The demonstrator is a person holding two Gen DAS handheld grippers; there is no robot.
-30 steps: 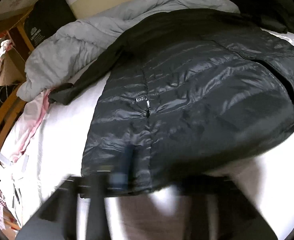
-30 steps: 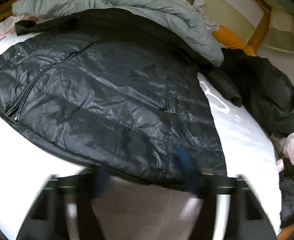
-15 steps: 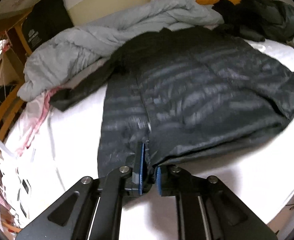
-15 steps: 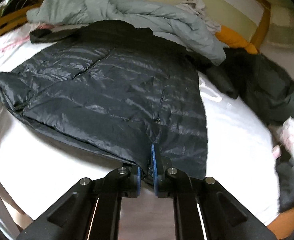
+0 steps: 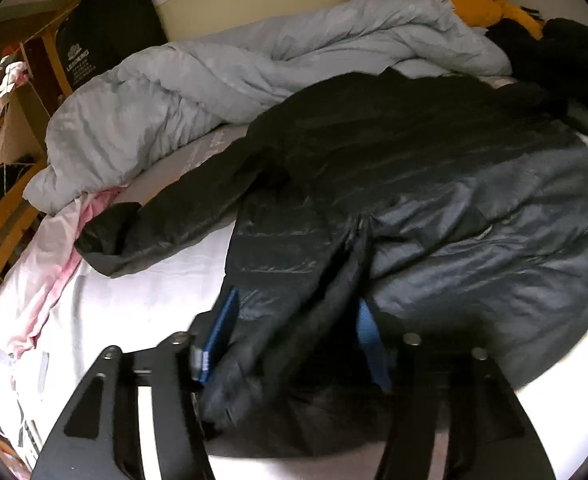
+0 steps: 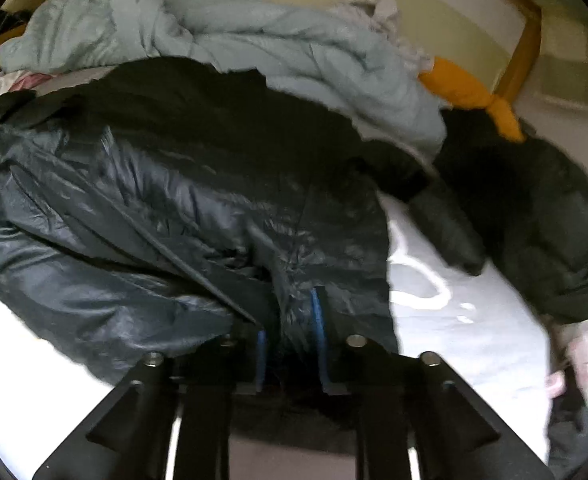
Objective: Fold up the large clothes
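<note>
A large black quilted puffer jacket [image 5: 434,184] lies on the white bed sheet [image 5: 142,300], its hem bunched up and folded back over its body. One sleeve [image 5: 166,220] stretches to the left. My left gripper [image 5: 294,340] is open, its blue pads wide apart with the bunched hem lying between them. In the right wrist view the jacket [image 6: 154,200] fills the middle. My right gripper [image 6: 288,332] has its blue pads a small gap apart with a fold of the hem between them.
A pale grey duvet [image 5: 234,76] is heaped behind the jacket. A pink garment [image 5: 54,248] lies at the left bed edge. More dark clothes [image 6: 534,220] and an orange item [image 6: 470,92] lie at the right. A wooden bed frame [image 6: 522,48] and headboard stand behind.
Both grippers pushed forward with the hem, folding it up over the jacket's body. The left gripper's jaws went from shut on the hem to wide apart. The right gripper's jaws parted slightly.
</note>
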